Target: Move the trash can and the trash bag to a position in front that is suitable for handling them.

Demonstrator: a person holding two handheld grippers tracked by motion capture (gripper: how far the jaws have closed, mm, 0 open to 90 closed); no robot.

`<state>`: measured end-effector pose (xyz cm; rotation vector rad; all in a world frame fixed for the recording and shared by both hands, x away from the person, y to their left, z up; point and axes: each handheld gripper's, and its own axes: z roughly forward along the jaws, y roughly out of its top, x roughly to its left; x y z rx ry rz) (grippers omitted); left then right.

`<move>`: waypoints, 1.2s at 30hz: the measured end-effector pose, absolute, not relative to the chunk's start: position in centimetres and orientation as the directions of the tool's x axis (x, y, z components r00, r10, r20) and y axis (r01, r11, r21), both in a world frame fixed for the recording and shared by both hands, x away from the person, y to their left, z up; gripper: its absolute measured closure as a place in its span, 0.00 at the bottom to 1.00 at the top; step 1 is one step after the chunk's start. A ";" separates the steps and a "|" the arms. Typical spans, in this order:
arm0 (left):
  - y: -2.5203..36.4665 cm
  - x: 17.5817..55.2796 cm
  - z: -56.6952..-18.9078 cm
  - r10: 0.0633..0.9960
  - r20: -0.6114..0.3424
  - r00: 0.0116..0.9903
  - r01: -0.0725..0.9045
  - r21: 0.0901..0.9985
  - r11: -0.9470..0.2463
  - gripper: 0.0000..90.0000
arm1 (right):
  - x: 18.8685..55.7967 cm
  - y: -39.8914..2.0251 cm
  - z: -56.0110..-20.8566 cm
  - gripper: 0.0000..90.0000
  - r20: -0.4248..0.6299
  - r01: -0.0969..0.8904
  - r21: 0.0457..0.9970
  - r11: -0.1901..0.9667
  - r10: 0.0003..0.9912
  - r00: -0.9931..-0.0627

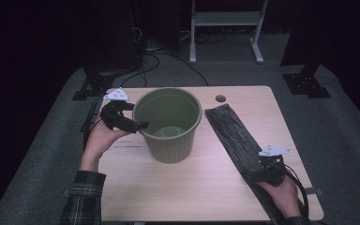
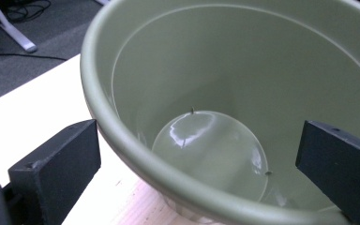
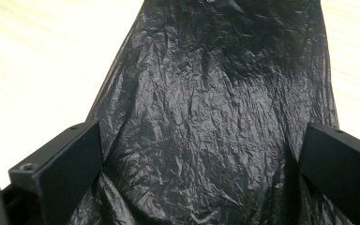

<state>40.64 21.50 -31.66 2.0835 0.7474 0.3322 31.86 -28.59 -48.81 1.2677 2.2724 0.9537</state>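
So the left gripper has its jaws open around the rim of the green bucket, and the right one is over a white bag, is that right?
Not quite. The bag is black, not white, as the right gripper view shows. The rest holds: the left gripper straddles the green bucket rim, and the right gripper is over the bag.

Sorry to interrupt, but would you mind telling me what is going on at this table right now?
A person is working at a wooden table with a gripper in each hand. The left gripper is at the rim of an empty green bin, its jaws open with one outside the wall and one inside. The right gripper sits over the near end of a flattened black plastic bag lying beside the bin, jaws open on either side of it. The bag is not yet in the bin.
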 end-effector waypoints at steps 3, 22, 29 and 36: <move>21.5 40.4 -31.8 0.615 -0.051 0.787 0.388 0.816 -0.429 0.00 | 31.9 -28.6 -48.8 0.00 0.008 0.600 0.711 0.367 0.849 -0.528; 18.2 37.5 -32.1 0.526 -0.081 0.847 0.353 0.826 -0.440 0.00 | 31.9 -28.6 -48.8 0.00 0.009 0.601 0.710 0.367 0.849 -0.528; 16.8 35.9 -32.2 0.485 -0.087 0.870 0.332 0.831 -0.447 0.00 | 31.9 -28.6 -48.8 0.00 0.009 0.602 0.709 0.367 0.849 -0.528; 15.7 34.3 -32.4 0.466 -0.088 0.880 0.319 0.837 -0.445 0.00 | 31.8 -28.6 -48.8 0.00 0.009 0.603 0.710 0.365 0.851 -0.525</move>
